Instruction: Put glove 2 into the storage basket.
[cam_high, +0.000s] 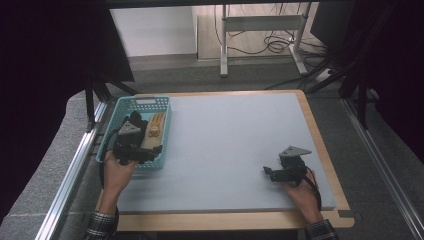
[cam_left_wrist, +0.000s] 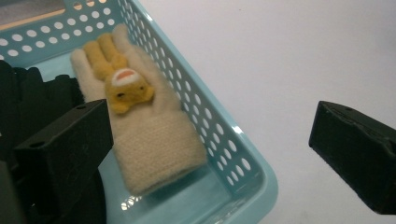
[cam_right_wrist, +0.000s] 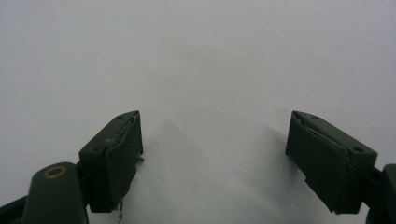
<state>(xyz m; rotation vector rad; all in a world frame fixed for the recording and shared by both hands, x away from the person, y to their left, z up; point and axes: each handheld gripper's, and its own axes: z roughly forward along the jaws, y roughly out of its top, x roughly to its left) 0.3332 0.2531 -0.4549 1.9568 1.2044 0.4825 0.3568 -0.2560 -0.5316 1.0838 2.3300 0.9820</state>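
Hovering over the near end of the blue basket (cam_left_wrist: 243, 154) at the surface's (cam_high: 235, 145) left edge, left tool (cam_left_wrist: 210, 154) spread wide, one jaw inside, the other out past the rim. Holding nothing. Cream glove (cam_left_wrist: 149, 140) with a yellow animal patch lying flat in the basket beside a black glove (cam_left_wrist: 28, 93). Right tool (cam_right_wrist: 212, 154) also wide and empty, low over bare surface well apart. Likely risks: closing astride the wall and pinching plastic, dragging the light basket, or catching the black glove too.
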